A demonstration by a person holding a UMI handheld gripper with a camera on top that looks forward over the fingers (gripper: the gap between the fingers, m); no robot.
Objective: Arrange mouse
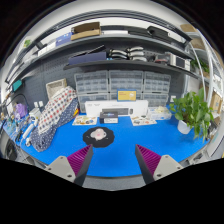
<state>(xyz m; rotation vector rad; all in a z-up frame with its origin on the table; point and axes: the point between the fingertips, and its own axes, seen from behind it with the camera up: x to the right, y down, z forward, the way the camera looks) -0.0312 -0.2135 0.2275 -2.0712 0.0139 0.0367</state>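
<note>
My hand-held gripper [110, 160] hangs above the blue mat [120, 150] with its two fingers spread wide and nothing between them; the purple pads [148, 157] face each other across bare mat. Straight ahead, a little left of the midline and well beyond the fingertips, a small dark mouse [99, 134] rests on a round pale grey pad [98, 138]. It sits apart from both fingers, the left one slightly nearer. Its long axis is too small for me to read. Farther back stand white drawer cabinets [122, 86], a patterned fabric bundle [52, 115] to the left and a green potted plant [192, 110] to the right. I judge the reach must go forward and slightly leftward.
</note>
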